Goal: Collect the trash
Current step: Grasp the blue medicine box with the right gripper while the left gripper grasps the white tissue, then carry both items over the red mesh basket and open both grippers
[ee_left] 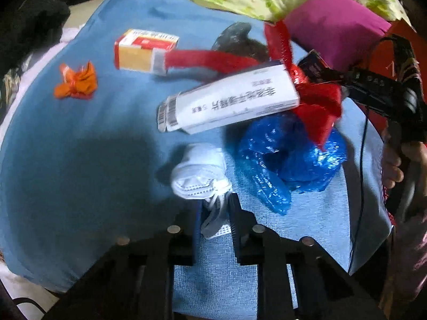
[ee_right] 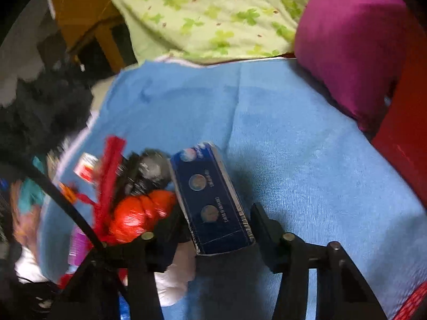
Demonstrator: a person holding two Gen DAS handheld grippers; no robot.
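My left gripper (ee_left: 214, 213) is shut on a crumpled white face mask (ee_left: 198, 174), held over the blue cloth (ee_left: 80, 146). My right gripper (ee_left: 315, 65) holds a long white and dark-blue carton (ee_left: 229, 98) together with a red bag (ee_left: 317, 104); in the right wrist view the carton (ee_right: 213, 197) sits between the fingers of my right gripper (ee_right: 217, 221), its jaws closed on it. A crumpled blue plastic bag (ee_left: 288, 157), a small red and yellow box (ee_left: 144, 50) and an orange wrapper (ee_left: 76, 82) lie on the cloth.
A green patterned quilt (ee_right: 213, 13) and a magenta pillow (ee_right: 352, 42) lie at the far side. A dark object (ee_left: 234, 40) lies on the cloth behind the red bag's strap. Dark clothing (ee_right: 40, 112) is heaped at the left.
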